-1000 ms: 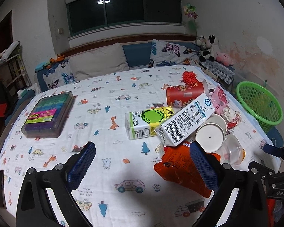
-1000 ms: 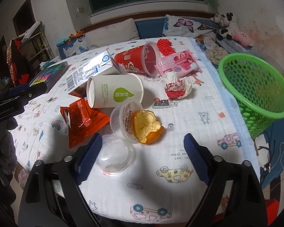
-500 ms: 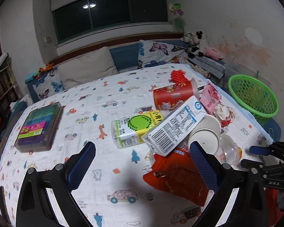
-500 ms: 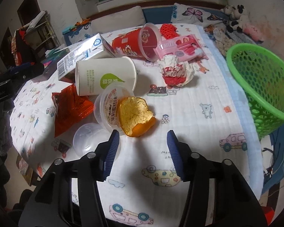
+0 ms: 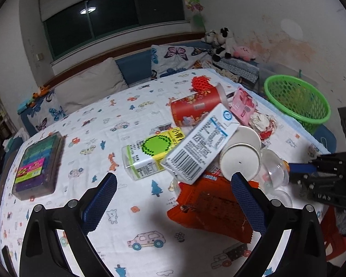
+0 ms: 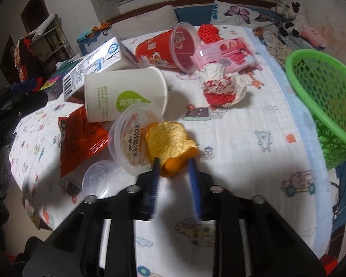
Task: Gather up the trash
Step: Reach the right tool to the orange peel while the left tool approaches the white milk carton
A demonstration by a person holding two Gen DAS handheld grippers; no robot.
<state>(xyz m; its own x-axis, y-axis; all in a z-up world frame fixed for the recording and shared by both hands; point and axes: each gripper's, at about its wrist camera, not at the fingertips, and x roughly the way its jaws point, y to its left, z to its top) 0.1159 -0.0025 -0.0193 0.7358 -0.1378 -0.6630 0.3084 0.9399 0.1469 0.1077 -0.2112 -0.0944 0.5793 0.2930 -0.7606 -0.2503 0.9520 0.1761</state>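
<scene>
Trash lies on a patterned sheet: an orange peel point(image 6: 170, 143), a clear plastic cup point(image 6: 129, 138), a white paper cup point(image 6: 124, 97), a milk carton point(image 5: 203, 145), a green-and-yellow juice box point(image 5: 150, 154), an orange wrapper point(image 5: 214, 212), a red cup point(image 6: 168, 48), a pink packet point(image 6: 226, 53) and crumpled red-white paper point(image 6: 221, 87). My right gripper point(image 6: 173, 164) is shut on the near edge of the orange peel. My left gripper point(image 5: 173, 182) is open and empty, held above the sheet before the carton and the wrapper.
A green mesh basket point(image 6: 323, 97) stands off the right edge of the bed; it also shows in the left wrist view point(image 5: 297, 99). A box of coloured items point(image 5: 37, 164) lies at the left. A clear lid point(image 6: 96, 180) lies near the front edge. Pillows and stuffed toys line the back.
My right gripper has moved in and closed from wide open onto the orange peel. My left gripper has stayed open while its view has shifted slightly.
</scene>
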